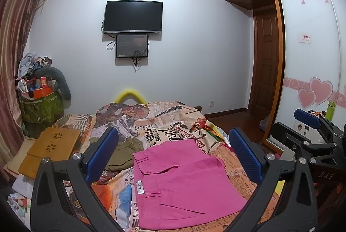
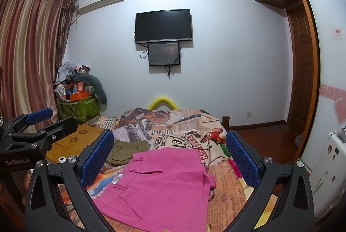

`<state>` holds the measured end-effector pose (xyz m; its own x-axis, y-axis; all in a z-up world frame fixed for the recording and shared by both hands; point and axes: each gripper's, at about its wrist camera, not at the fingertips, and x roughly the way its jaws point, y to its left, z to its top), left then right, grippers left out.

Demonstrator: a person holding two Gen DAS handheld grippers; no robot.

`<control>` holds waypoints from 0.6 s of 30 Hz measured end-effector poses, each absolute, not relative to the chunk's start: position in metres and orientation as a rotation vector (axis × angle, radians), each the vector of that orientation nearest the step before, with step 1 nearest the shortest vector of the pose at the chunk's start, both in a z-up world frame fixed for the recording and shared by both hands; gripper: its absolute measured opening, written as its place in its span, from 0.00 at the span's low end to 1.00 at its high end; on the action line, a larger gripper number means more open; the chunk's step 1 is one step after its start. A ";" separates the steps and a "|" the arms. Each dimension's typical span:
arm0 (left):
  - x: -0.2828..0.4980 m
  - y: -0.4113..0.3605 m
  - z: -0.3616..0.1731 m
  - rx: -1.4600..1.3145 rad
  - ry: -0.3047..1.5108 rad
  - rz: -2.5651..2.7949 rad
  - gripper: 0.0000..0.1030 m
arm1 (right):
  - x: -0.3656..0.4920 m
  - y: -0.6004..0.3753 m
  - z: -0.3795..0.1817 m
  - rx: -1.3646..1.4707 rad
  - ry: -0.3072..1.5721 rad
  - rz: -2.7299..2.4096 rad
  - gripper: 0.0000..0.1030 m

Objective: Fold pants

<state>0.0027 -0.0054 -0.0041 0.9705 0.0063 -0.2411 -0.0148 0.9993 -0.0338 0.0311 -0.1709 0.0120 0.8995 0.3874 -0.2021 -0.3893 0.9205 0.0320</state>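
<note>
Pink pants (image 1: 183, 184) lie folded flat on the newspaper-print bedspread (image 1: 168, 124), a white label near the waistband. My left gripper (image 1: 173, 154) hovers above them, open, nothing between its blue pads (image 1: 101, 154). In the right wrist view the same pink pants (image 2: 160, 184) spread below my right gripper (image 2: 168, 156), which is also open and holds nothing. Each gripper shows at the edge of the other's view: the right gripper (image 1: 311, 126) at the right, the left gripper (image 2: 36, 121) at the left.
Olive green clothes (image 1: 121, 152) lie bunched just beyond the pink pants. A wooden lap tray (image 1: 49, 150) rests at the bed's left side. A green bin (image 1: 41, 106) piled with clutter stands by the curtain. A wardrobe (image 1: 313, 59) lines the right.
</note>
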 end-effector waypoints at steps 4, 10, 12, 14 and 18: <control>0.004 -0.003 -0.005 -0.045 0.247 0.010 1.00 | 0.032 -0.171 0.011 -0.008 0.208 0.402 1.00; 0.005 -0.001 -0.006 -0.052 0.253 0.015 1.00 | 0.032 -0.171 0.010 -0.008 0.207 0.402 1.00; 0.006 -0.001 -0.006 -0.052 0.254 0.016 1.00 | 0.032 -0.171 0.011 -0.008 0.207 0.403 1.00; 0.007 -0.001 -0.006 -0.054 0.253 0.016 1.00 | 0.032 -0.171 0.010 -0.008 0.208 0.402 1.00; 0.006 -0.001 -0.006 -0.054 0.253 0.016 1.00 | 0.032 -0.171 0.010 -0.008 0.208 0.403 1.00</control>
<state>0.0063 -0.0014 -0.0058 0.9679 0.0095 -0.2510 -0.0230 0.9984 -0.0508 0.0322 -0.1709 0.0104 0.8992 0.3882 -0.2020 -0.3897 0.9203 0.0338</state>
